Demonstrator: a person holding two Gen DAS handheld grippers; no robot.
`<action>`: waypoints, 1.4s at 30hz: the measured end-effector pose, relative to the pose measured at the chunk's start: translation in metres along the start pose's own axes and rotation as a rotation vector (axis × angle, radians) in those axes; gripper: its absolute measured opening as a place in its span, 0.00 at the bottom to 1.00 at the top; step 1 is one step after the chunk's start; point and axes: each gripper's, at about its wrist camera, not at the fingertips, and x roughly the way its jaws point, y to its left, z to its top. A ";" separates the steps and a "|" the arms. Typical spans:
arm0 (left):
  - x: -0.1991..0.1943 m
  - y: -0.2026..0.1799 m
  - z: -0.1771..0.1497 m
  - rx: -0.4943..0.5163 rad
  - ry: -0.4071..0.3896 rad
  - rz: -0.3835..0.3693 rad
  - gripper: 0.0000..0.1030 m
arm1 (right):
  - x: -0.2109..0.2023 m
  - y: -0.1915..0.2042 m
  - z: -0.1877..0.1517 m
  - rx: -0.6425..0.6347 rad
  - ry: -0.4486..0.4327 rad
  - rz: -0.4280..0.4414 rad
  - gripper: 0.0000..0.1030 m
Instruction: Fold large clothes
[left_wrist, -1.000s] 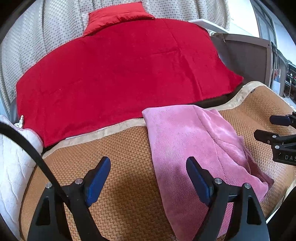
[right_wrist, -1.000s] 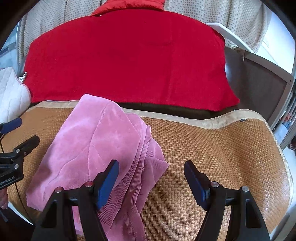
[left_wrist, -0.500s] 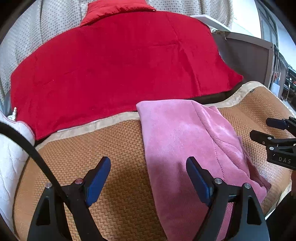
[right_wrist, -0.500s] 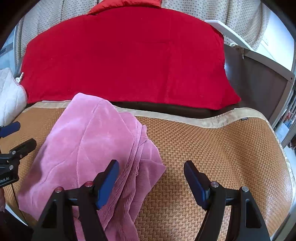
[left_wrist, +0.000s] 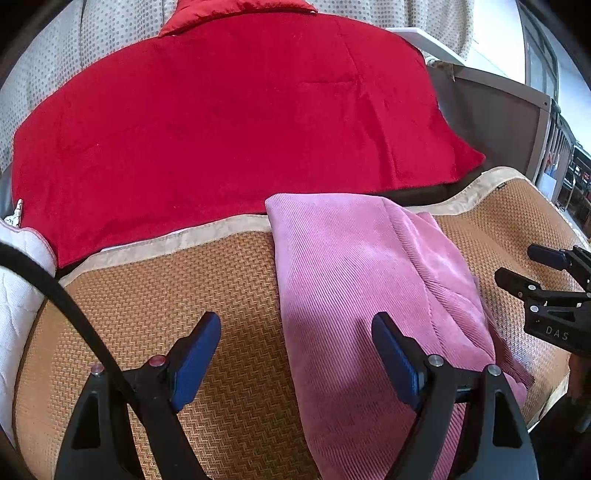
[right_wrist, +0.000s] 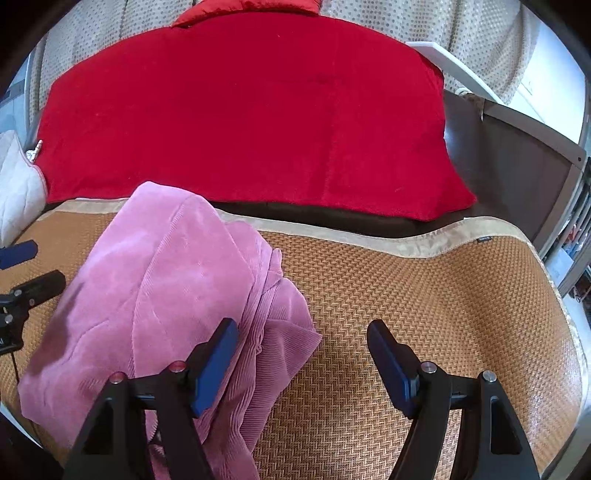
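Both the left claw (left_wrist: 295, 354) and right claw (right_wrist: 303, 350) hover wide and empty over the pink garment (left_wrist: 362, 280) on the woven mat (right_wrist: 424, 302).

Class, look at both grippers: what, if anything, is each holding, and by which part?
Nothing is held. The left gripper and right gripper are open above the pink garment, fingers clear of it.
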 end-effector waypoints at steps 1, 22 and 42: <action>0.002 0.000 0.000 -0.002 0.006 0.003 0.81 | 0.001 0.000 0.000 -0.005 0.000 -0.006 0.74; -0.001 0.011 0.001 -0.040 0.022 -0.047 0.81 | 0.001 -0.001 -0.003 -0.017 -0.027 -0.031 0.74; 0.017 0.024 0.000 -0.161 0.174 -0.345 0.81 | 0.048 -0.103 -0.029 0.588 0.160 0.672 0.74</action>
